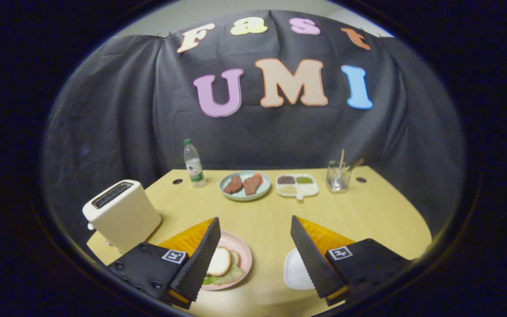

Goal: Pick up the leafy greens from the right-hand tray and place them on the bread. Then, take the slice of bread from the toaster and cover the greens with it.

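Yellow wooden table (368, 211) across the lower half of the frame, black cloth behind it.

White toaster (121, 215) at lower left, slot on top, dark inside; whether a slice sits in it cannot be told.

Gripper (253, 255) at the bottom centre, fingers (200, 259) spread wide apart, holding nothing, bare tabletop between them.

Pink plate (245, 257) just right of the left finger, partly hidden by it; on it a round slice of bread (219, 261) with leafy greens (227, 277) showing at its lower edge, seemingly under the bread.

White tray (296, 270) at lower right of centre, partly behind the right finger, its visible part bare.

Blue plate (244, 195) at the middle of the far table edge, two brown pieces of meat (243, 184) on it.

White divided dish (297, 191) just right of that plate, dark, green and pale fillings in separate compartments.

Clear glass (338, 177) further right, thin sticks standing in it.

Water bottle (193, 164) left of the blue plate, upright, green cap.
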